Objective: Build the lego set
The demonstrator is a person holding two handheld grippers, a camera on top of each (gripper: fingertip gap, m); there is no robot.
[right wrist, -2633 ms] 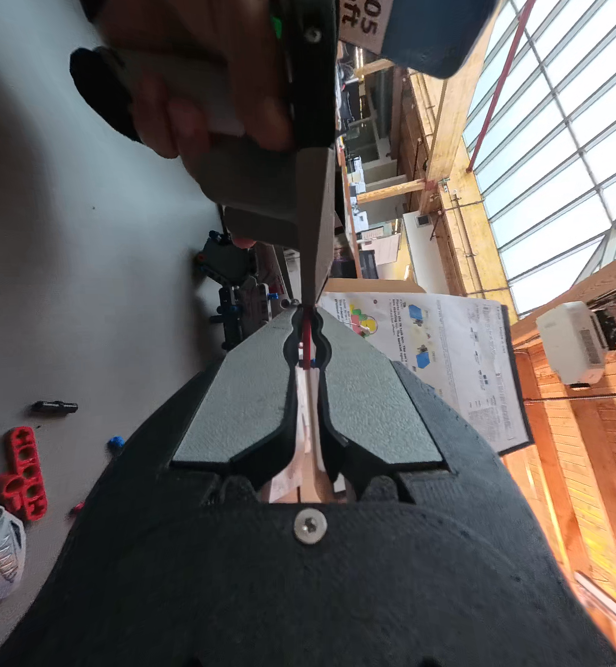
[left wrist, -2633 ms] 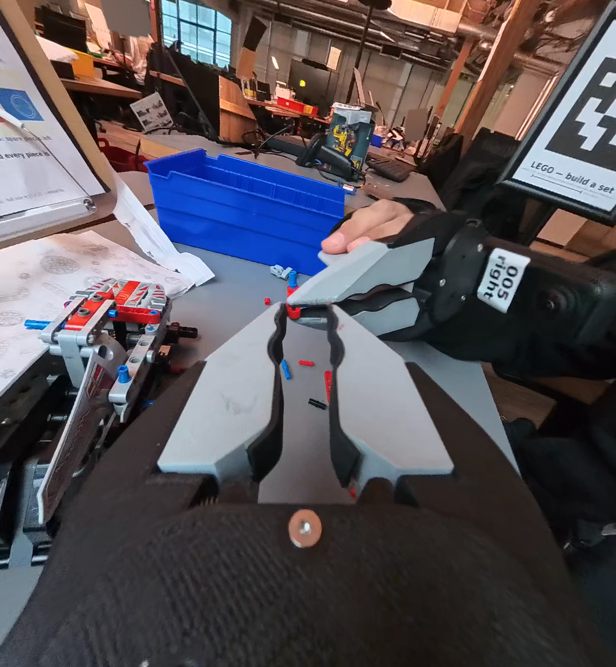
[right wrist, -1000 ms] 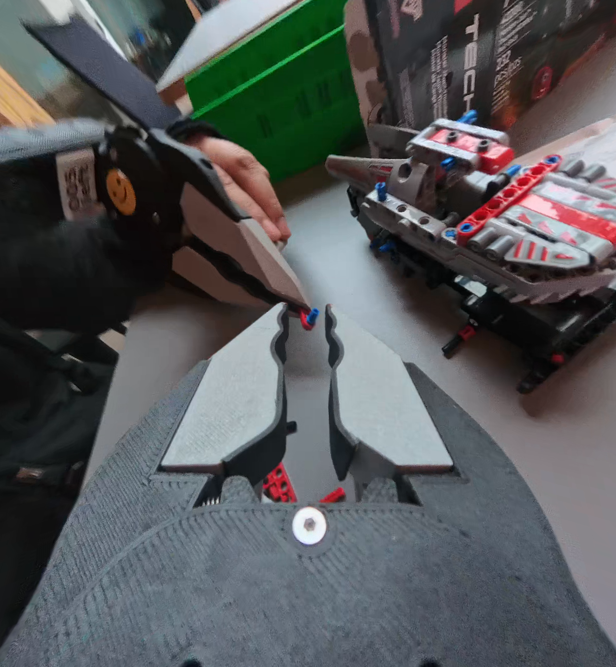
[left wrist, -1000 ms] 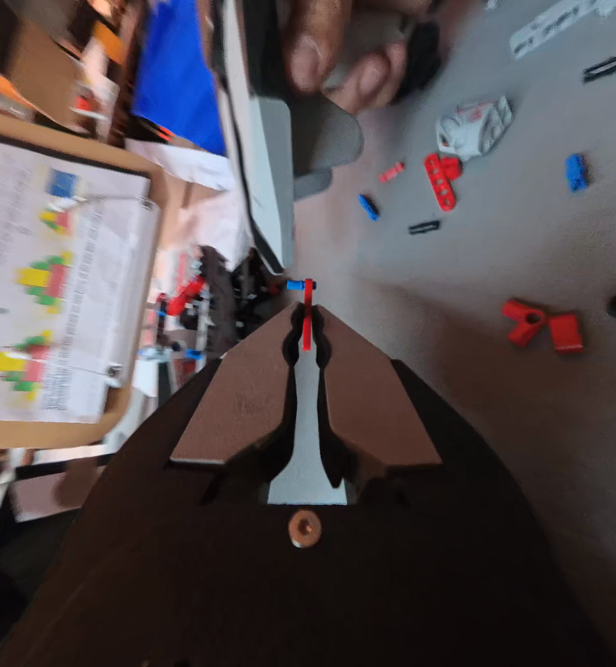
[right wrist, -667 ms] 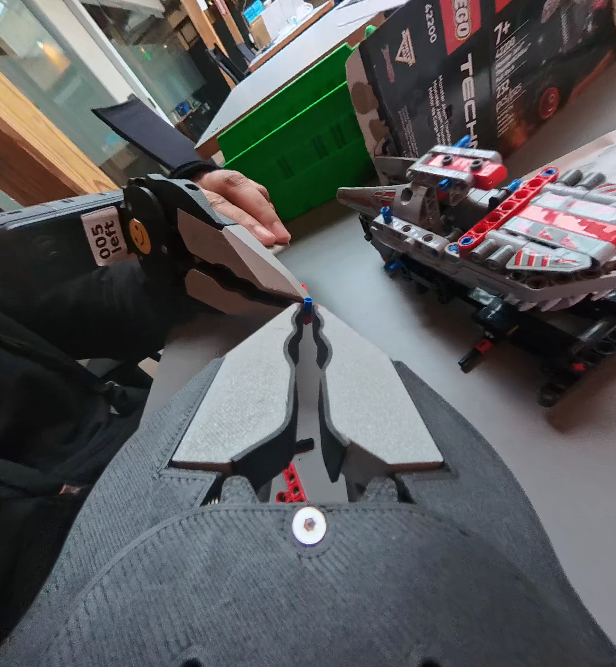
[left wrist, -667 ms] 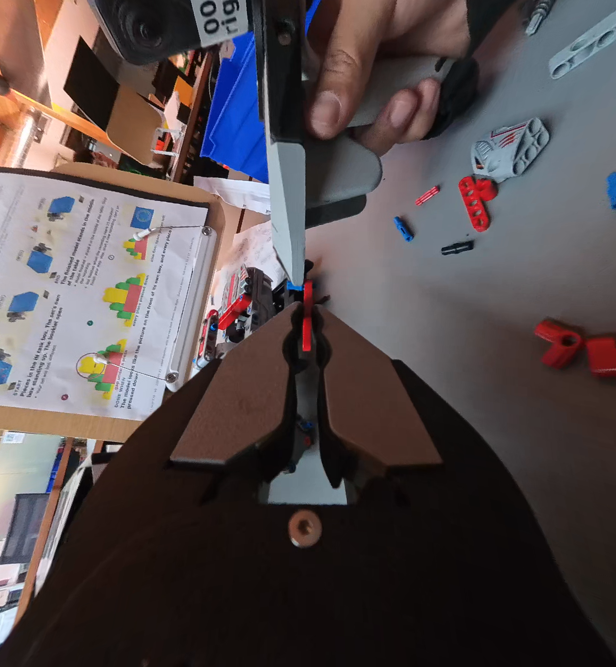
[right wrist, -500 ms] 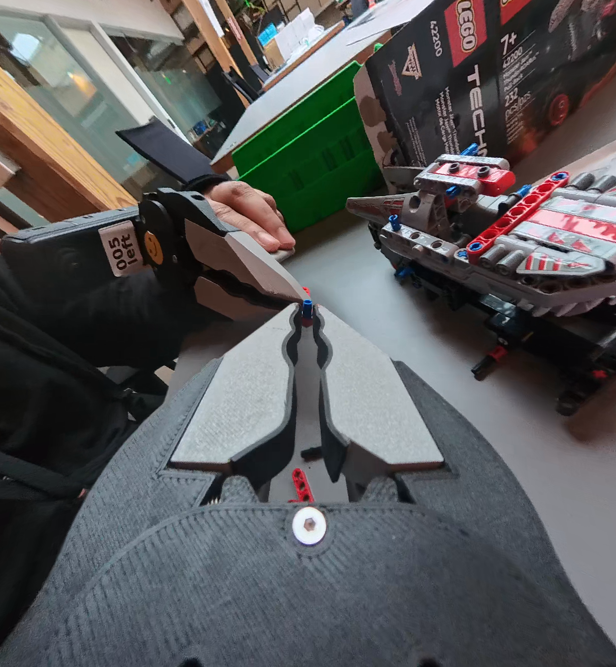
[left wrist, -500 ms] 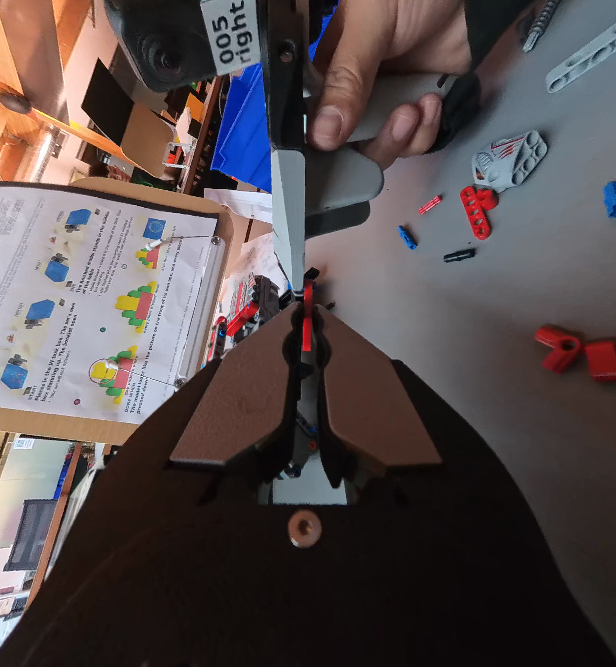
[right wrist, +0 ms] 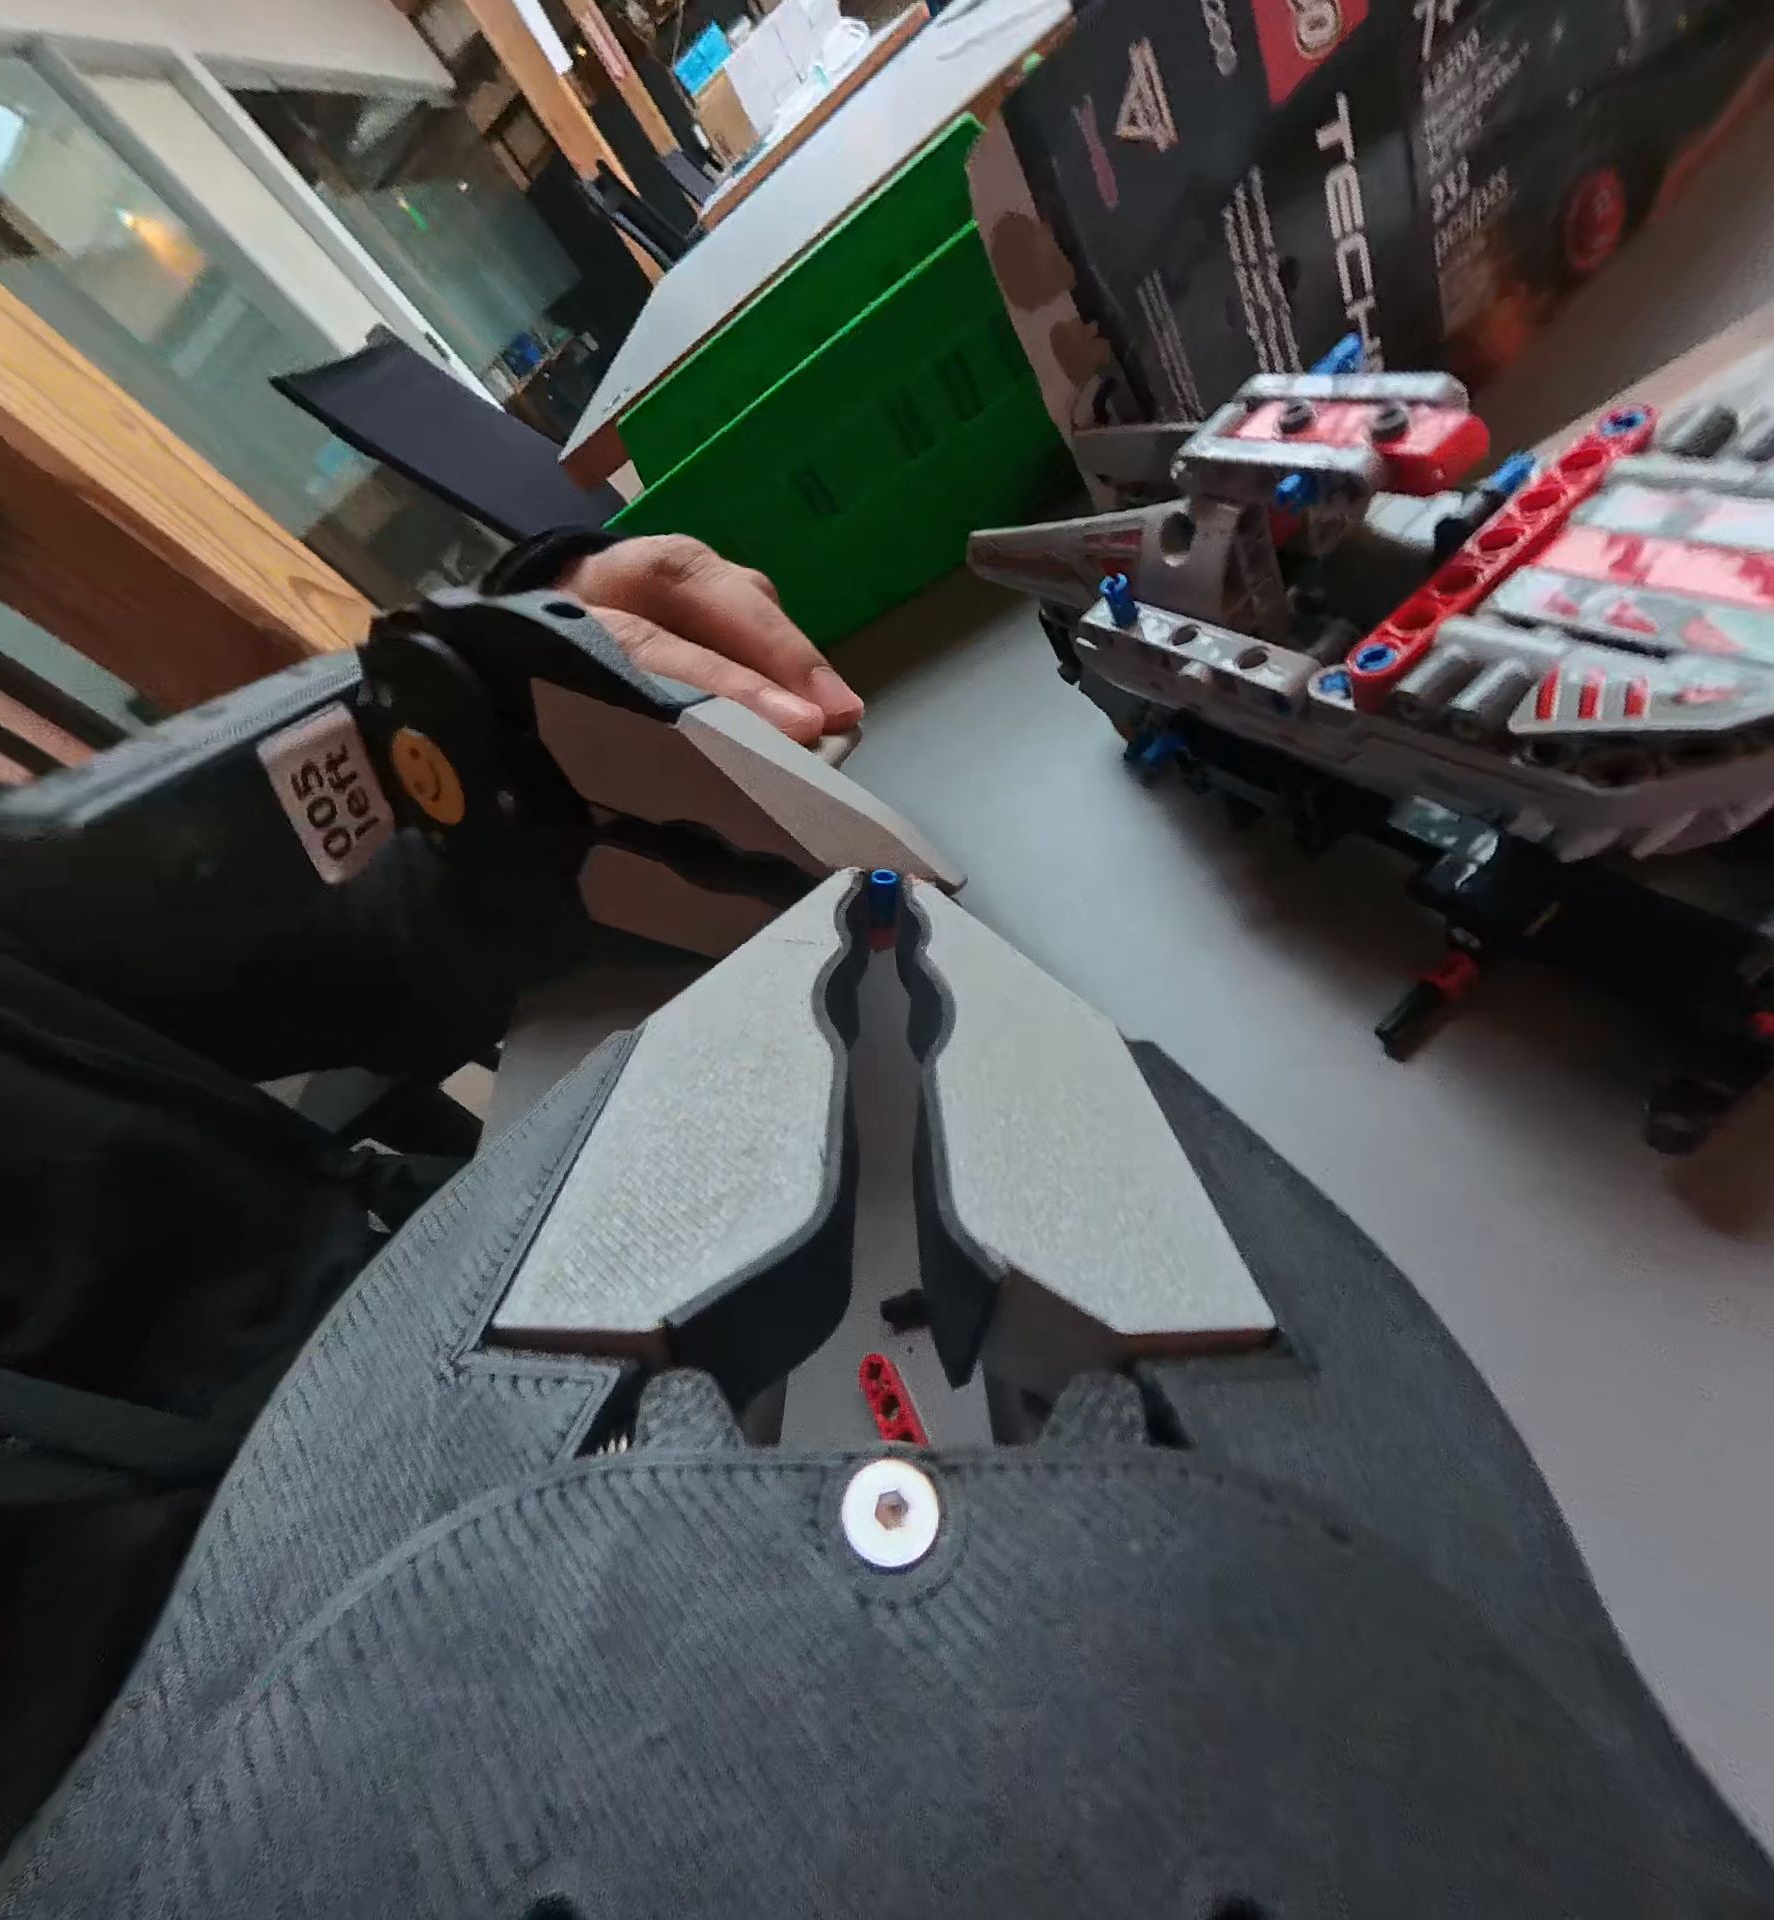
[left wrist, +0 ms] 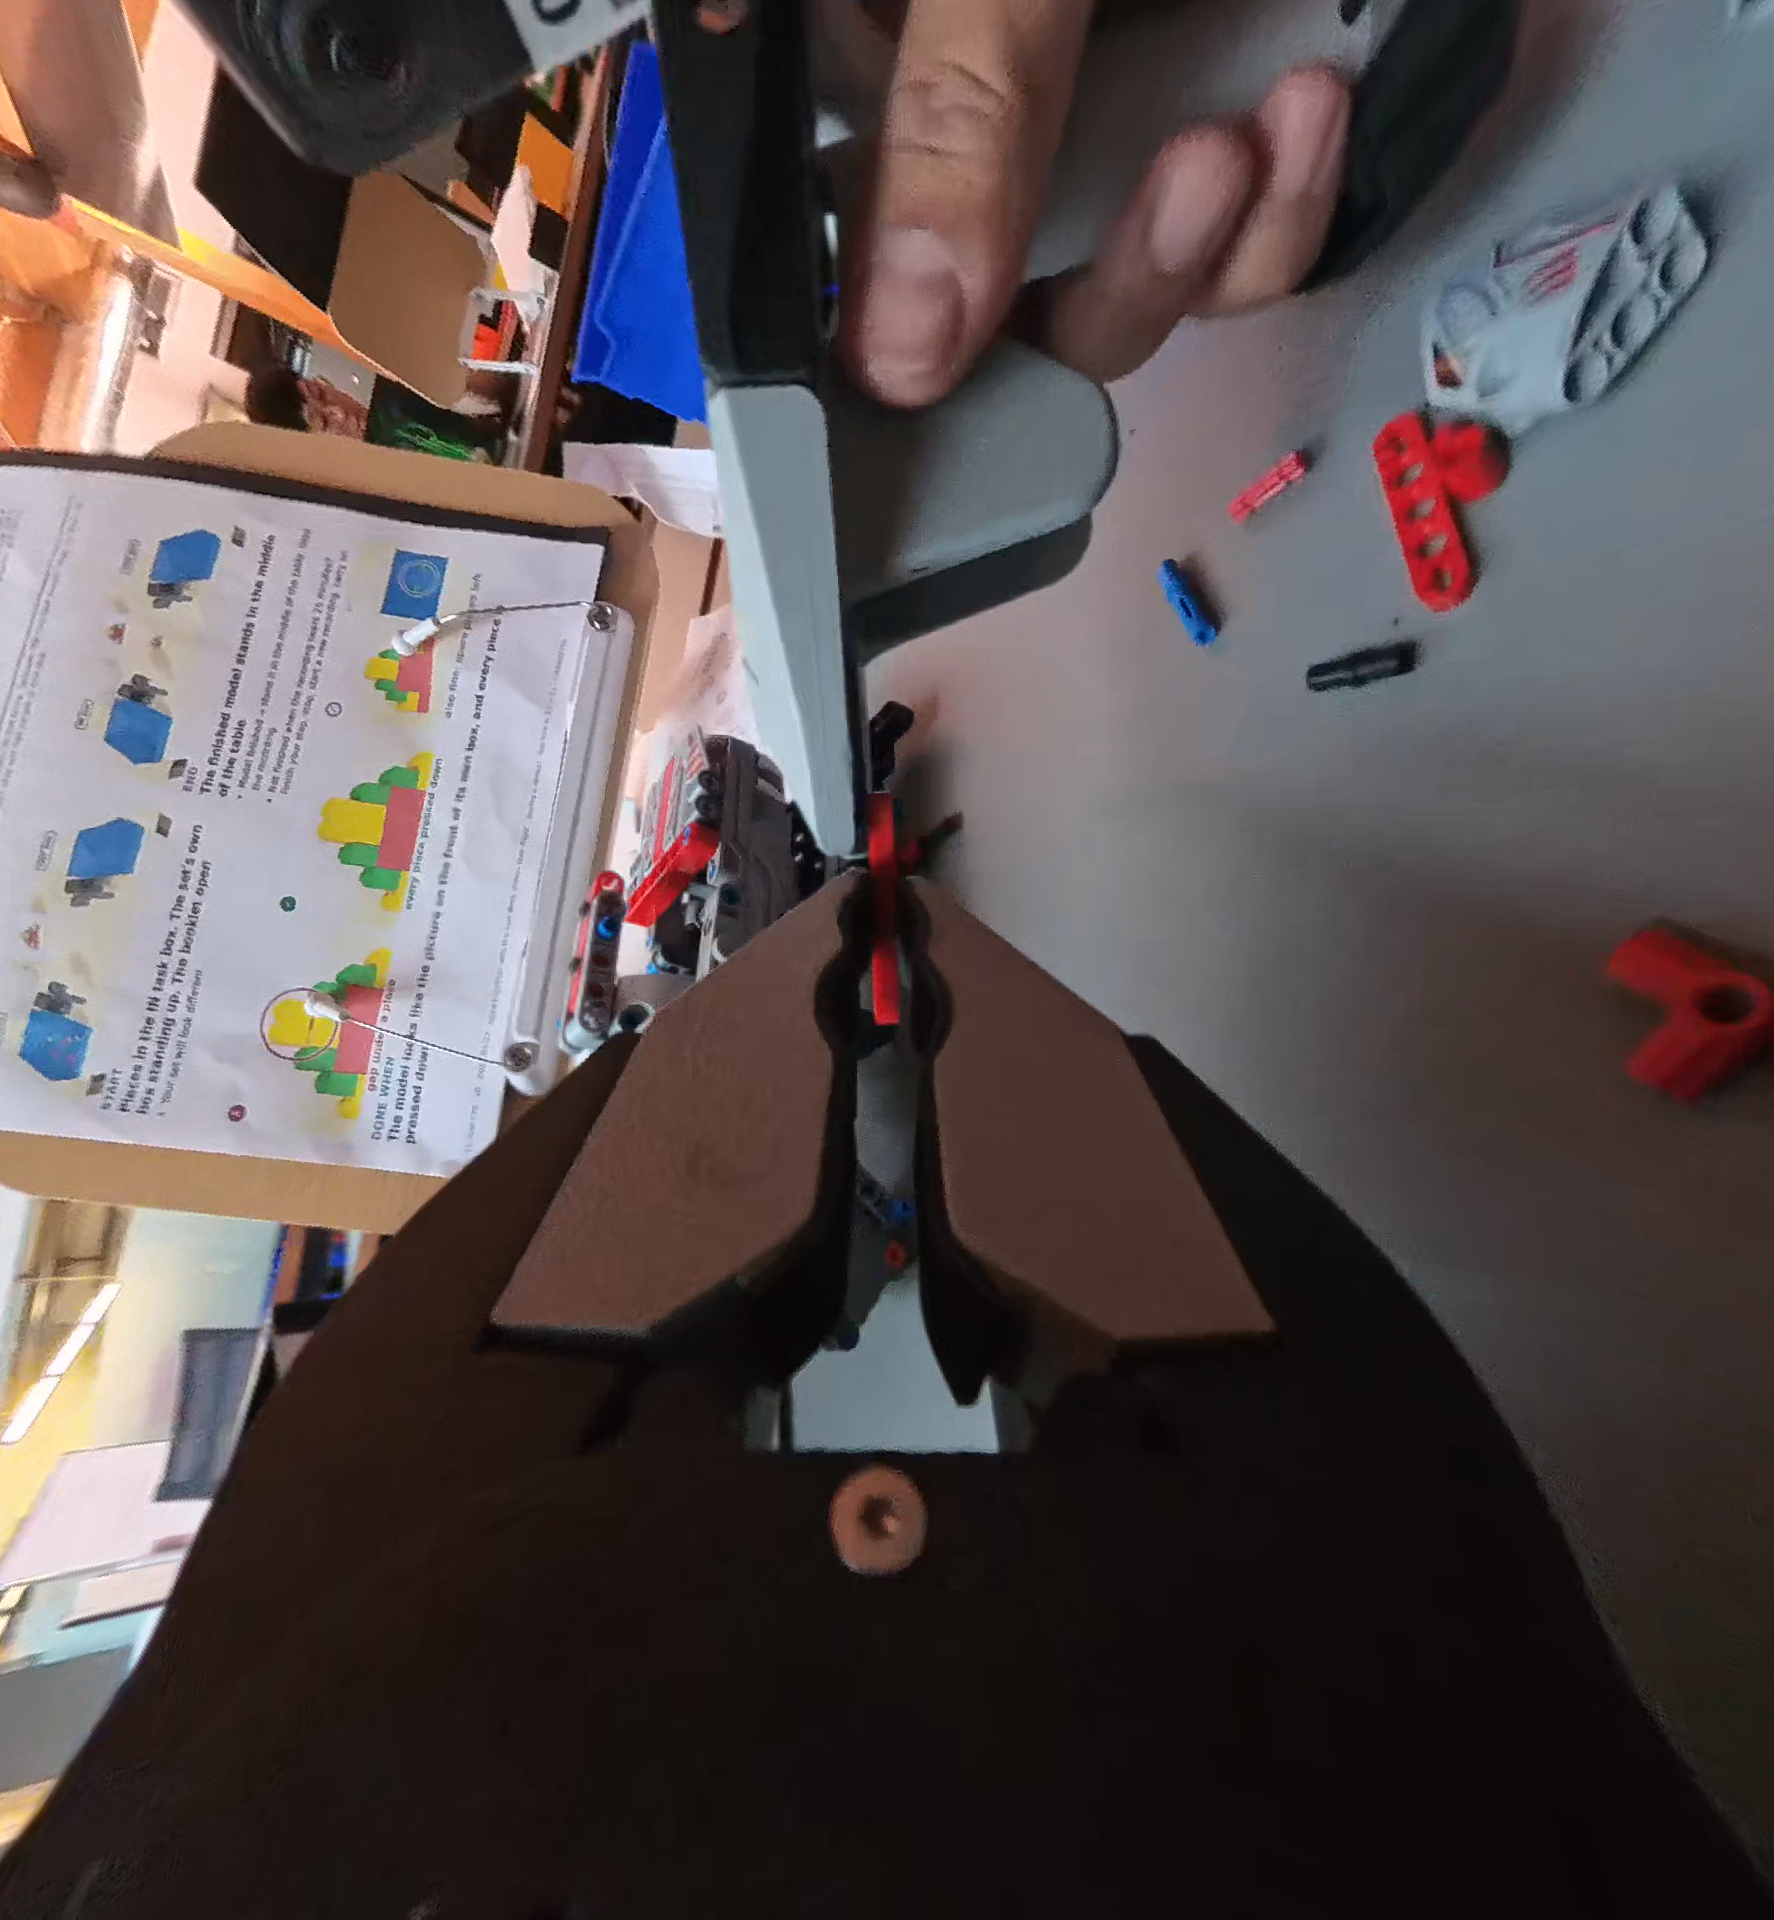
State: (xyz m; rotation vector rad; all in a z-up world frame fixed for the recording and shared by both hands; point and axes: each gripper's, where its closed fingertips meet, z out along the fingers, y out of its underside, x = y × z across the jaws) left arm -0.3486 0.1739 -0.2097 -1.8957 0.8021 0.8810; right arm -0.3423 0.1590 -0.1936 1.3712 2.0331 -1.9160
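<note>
My left gripper (left wrist: 881, 896) is shut on a thin red lego piece (left wrist: 883, 966), held edge-on above the grey table. My right gripper (right wrist: 881, 906) is shut on a small blue pin (right wrist: 881, 883) that sits in that red piece (right wrist: 878, 938). The two grippers meet tip to tip: the right one (left wrist: 841, 821) comes down from the top of the left wrist view, and the left one (right wrist: 893, 847) comes in from the left of the right wrist view. The part-built grey, red and black lego model (right wrist: 1485, 644) stands on the table to the right and also shows in the left wrist view (left wrist: 717, 842).
Loose pieces lie on the table: a red angle connector (left wrist: 1693, 1023), a red beam (left wrist: 1423, 525), a grey panel (left wrist: 1569, 301), a blue pin (left wrist: 1187, 601), a black pin (left wrist: 1361, 665). An instruction sheet (left wrist: 239, 790), a blue bin (left wrist: 644, 260), a green bin (right wrist: 862, 416) and the set's box (right wrist: 1382, 156) stand around. The tips of both grippers are at nearly the same place.
The right gripper handed the red piece to the left gripper, opened, then shut on the blue pin in it. In the last half second both have held still, tip to tip.
</note>
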